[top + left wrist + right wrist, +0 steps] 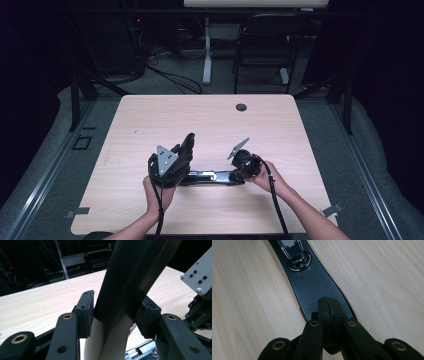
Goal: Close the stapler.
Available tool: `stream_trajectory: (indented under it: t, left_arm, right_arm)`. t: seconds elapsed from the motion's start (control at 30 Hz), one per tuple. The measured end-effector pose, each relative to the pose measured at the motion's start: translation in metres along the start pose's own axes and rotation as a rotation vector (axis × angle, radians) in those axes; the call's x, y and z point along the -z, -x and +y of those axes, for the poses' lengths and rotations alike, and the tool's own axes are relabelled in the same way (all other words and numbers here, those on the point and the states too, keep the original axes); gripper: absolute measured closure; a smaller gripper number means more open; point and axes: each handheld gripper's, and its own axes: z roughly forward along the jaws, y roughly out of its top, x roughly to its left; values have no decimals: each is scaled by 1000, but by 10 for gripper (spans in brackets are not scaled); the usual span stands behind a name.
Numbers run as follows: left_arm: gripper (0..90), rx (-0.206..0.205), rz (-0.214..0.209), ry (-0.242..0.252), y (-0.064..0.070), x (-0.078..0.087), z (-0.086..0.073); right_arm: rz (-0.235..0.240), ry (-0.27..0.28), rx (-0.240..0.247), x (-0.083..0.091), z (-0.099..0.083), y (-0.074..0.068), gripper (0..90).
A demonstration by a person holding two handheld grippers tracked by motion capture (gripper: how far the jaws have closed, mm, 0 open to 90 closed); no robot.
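Observation:
A black stapler lies swung open near the table's front edge. Its flat base (216, 177) rests on the wood and its top arm (188, 142) rises up and away. My left gripper (183, 156) is shut on that raised arm (130, 277), with one pad (86, 312) on each side of it. My right gripper (236, 175) is shut, and its joined tips (329, 307) press down on the end of the base (314, 282). Nothing sits between those jaws. The metal anvil (299, 261) shines further along the base.
The light wooden table (210, 120) has a round cable hole (241, 107) near its far edge. A chair (262, 45) and a desk leg (207, 50) stand on the floor beyond. The right gripper's grey plate (200, 275) shows beside the stapler arm.

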Motion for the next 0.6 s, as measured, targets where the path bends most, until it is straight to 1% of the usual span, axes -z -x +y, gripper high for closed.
stream_trajectory:
  t: [0.03,0.1,0.3,0.4,0.47,0.5,0.57,0.6]
  left_arm:
    - [540,-5,2,0,3,-1,0]
    - [536,-11,7,1,5,-2,0]
    - [528,-27,14,0,11,-6,-1]
    - [521,-31,13,2,15,-8,-2]
    - [518,-41,15,-3,16,-8,-2]
    - [517,-48,16,-3,17,-9,-2]
    - [515,-50,17,0,19,-10,-3]
    - [514,-56,20,4,21,-11,-3]
  right_arm:
    - [10,7,-5,-1,0,0,900]
    - [7,30,-26,-2,-1,-1,900]
    - [17,26,-37,-1,-2,0,892]
    - [15,16,-37,0,-2,0,883]
    - [5,22,-33,5,-1,0,885]
    - [7,35,-38,9,0,0,886]
    - [-6,88,-40,24,3,-1,894]
    - [-8,137,-45,32,5,-2,899]
